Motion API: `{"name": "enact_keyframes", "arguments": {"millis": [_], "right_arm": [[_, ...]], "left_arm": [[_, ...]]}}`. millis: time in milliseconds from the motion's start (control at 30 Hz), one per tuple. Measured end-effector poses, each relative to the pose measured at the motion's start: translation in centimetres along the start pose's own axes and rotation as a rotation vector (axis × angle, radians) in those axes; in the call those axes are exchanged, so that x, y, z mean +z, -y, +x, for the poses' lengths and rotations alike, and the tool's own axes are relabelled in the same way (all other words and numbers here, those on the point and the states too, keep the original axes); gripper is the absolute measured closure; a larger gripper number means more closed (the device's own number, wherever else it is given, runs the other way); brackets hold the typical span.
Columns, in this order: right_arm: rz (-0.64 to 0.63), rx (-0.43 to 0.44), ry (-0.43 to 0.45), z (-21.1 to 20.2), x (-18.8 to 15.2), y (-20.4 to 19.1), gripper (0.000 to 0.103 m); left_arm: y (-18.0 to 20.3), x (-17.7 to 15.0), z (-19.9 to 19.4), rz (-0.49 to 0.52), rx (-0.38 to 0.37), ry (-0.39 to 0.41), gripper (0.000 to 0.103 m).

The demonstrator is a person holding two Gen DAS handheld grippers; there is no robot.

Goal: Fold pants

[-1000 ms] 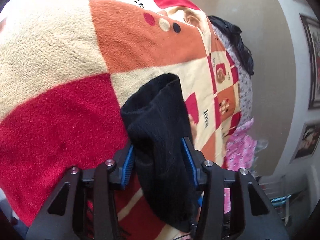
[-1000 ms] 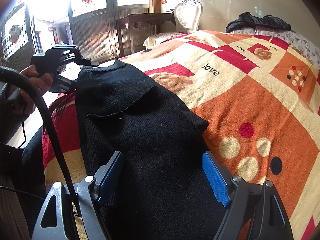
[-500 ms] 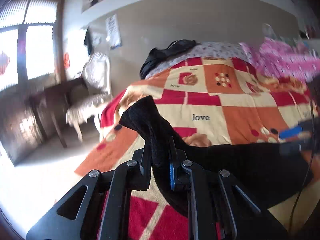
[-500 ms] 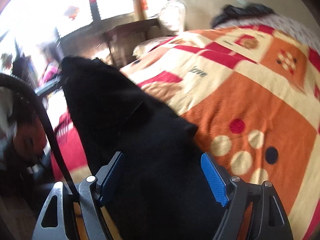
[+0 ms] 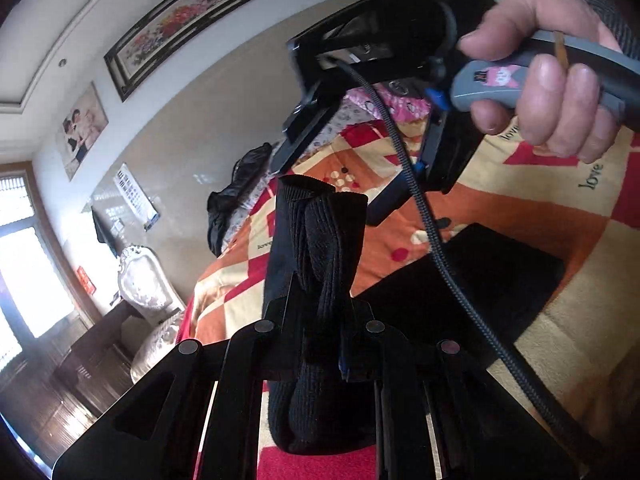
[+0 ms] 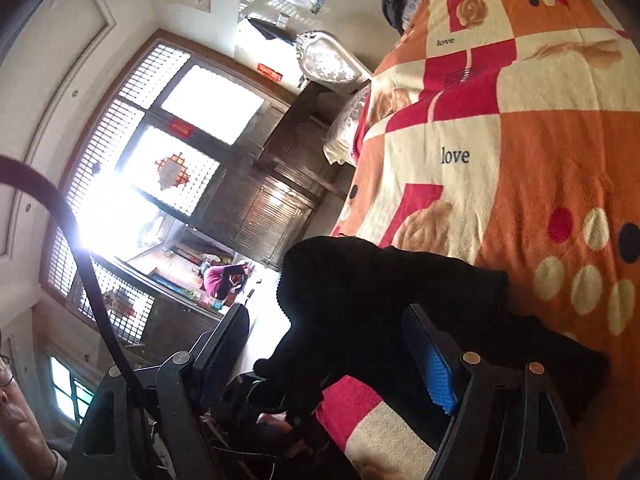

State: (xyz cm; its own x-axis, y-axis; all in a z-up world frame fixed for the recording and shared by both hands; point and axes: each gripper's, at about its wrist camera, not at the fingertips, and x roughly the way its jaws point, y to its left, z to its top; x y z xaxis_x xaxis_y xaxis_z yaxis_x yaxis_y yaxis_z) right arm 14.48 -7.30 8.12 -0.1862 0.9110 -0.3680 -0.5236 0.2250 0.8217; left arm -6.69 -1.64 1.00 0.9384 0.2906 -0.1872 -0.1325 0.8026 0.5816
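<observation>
Fold under way, not finished. The left gripper (image 5: 320, 344) is clenched on a bunched end of the black knit pants (image 5: 320, 248), raised over the patchwork bed blanket (image 5: 560, 216); the remainder lies there. The right gripper (image 6: 332, 344) stands released astride the cloth.

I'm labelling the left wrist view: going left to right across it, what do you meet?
Bright window → white chair → black pants bunched in the left gripper → braided cable → hand holding the right gripper's handle.
</observation>
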Motion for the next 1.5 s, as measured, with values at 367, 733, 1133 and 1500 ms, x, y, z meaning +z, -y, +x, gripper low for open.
{"name": "enact_keyframes", "arguments": {"millis": [367, 733, 1133, 1500], "right_arm": [[0.001, -0.270, -0.054, -1.5, -0.7, 4.0, 0.094], [0.106, -0.292, -0.062, -5.3, -1.7, 9.9, 0.094], [-0.035, -0.460, 0.099, -9.5, -2.6, 7.9, 0.067], [-0.723, -0.517, -0.005, -10.7, -7.9, -3.2, 0.061]], "left_arm": [[4.5, 1.5, -0.7, 0.146, -0.147, -0.022, 0.091], [9.4, 3.8, 0.4, 0.196, -0.251, -0.148, 0.088], [4.9, 3.5, -5.9, 0.042, -0.457, -0.085, 0.060], [-11.9, 2.5, 3.8, -0.524, -0.527, -0.330, 0.060]]}}
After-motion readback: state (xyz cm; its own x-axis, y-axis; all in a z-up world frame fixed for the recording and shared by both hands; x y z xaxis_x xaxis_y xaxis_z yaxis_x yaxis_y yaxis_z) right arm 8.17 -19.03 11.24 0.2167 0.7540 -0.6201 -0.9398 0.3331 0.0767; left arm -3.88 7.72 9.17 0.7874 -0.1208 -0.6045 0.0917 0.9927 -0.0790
